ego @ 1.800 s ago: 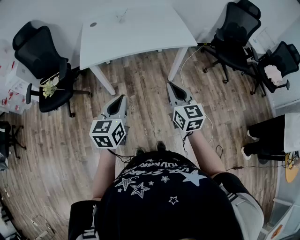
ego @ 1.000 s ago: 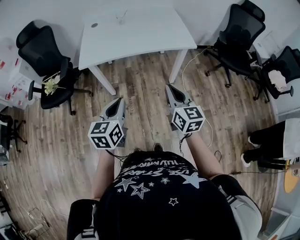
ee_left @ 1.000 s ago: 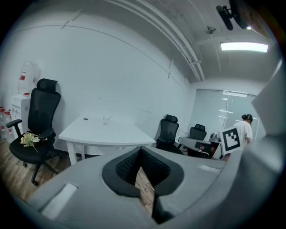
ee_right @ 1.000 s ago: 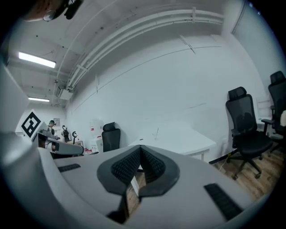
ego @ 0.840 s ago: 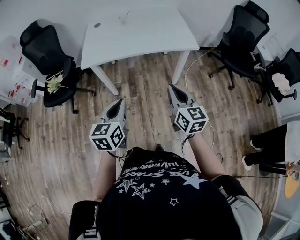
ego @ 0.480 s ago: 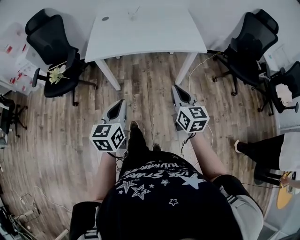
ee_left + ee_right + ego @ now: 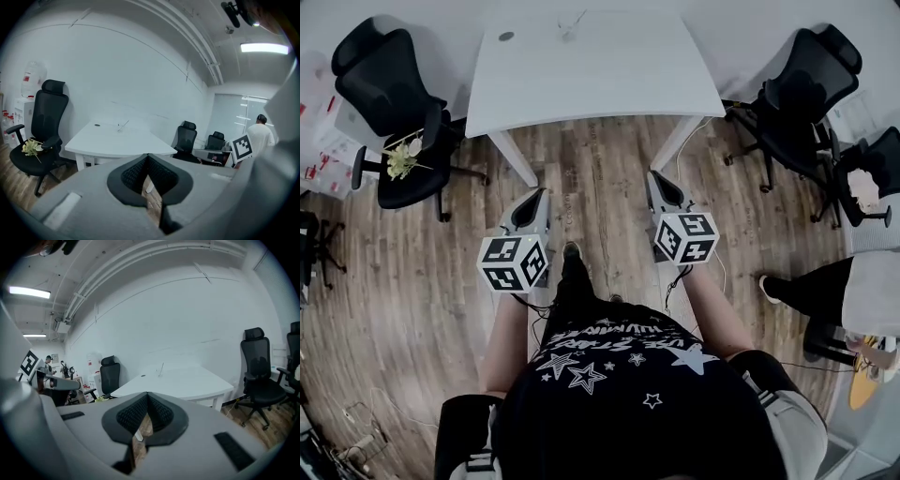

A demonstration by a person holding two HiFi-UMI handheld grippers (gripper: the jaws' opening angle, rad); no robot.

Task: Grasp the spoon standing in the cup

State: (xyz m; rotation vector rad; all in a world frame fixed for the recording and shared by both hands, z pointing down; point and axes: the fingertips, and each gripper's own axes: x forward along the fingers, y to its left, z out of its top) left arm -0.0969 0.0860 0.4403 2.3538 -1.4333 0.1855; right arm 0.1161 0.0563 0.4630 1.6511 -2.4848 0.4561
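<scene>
A small clear cup (image 7: 568, 30) with a thin spoon (image 7: 576, 18) leaning in it stands near the far edge of the white table (image 7: 609, 80). In the left gripper view the spoon (image 7: 123, 124) is a small slanted line on the table top (image 7: 117, 143); in the right gripper view the spoon (image 7: 162, 368) stands far ahead on the table (image 7: 197, 383). My left gripper (image 7: 533, 196) and right gripper (image 7: 662, 181) hang over the wood floor, well short of the table. Both are shut with nothing between their pads (image 7: 140, 171) (image 7: 157, 411).
A small dark disc (image 7: 505, 37) lies on the table's far left. A black chair (image 7: 384, 94) with a flower bunch (image 7: 400, 159) stands left of the table. More black chairs (image 7: 806, 89) and a person's legs (image 7: 811, 286) are at the right.
The person has stepped forward: the table has come nearer in the head view and a foot now shows ahead. Both grippers stay shut and level.
</scene>
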